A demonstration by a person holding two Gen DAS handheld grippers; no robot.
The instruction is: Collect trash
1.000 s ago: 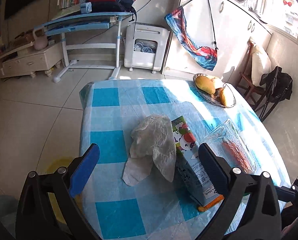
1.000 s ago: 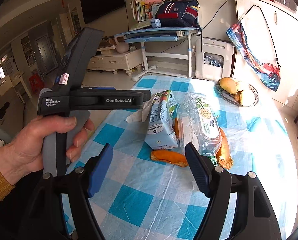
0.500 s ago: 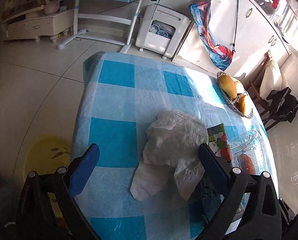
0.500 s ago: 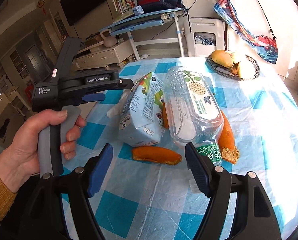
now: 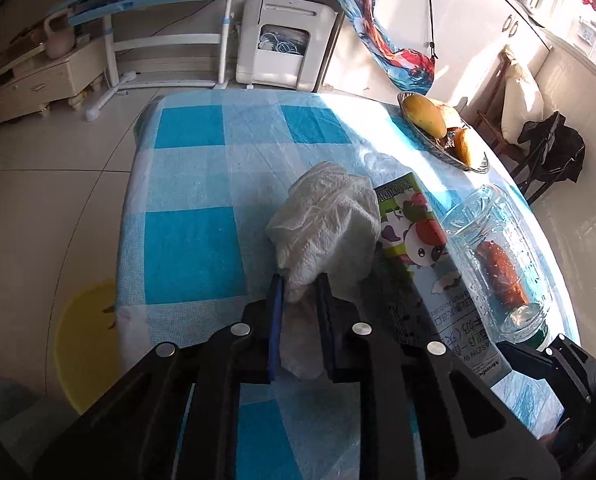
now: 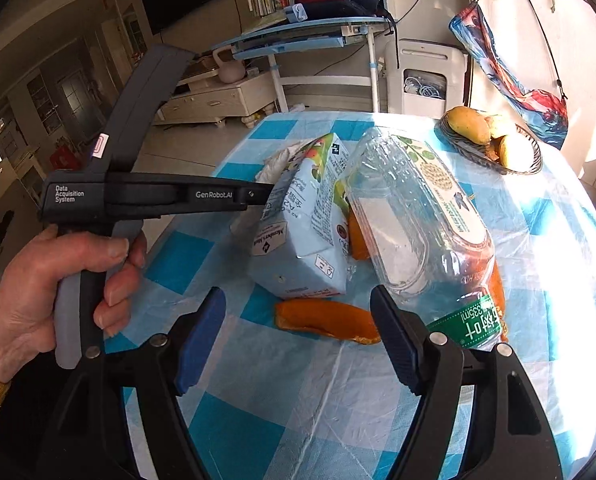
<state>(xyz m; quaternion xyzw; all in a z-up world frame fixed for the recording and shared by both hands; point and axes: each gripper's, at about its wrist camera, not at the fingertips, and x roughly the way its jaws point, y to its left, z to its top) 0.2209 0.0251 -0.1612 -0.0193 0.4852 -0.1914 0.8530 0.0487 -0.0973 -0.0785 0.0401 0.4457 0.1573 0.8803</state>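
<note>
Crumpled white paper (image 5: 330, 220) pinched in down-tilted left claw (image 5: 300, 292); right claw (image 6: 298, 340) spread

Near half of the blue-checked plastic tablecloth (image 6: 298, 420) lies open; pale-blue drink carton (image 6: 298, 240), clear plastic bottle (image 6: 414, 224) and orange peel (image 6: 326, 322) block the middle.

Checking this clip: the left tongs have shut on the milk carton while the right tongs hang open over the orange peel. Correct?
Not quite. The left tongs have shut on the crumpled white plastic bag, not the milk carton, which lies untouched beside it; the left wrist view shows this. The rest holds: the right tongs hang open over the orange peel.
</note>
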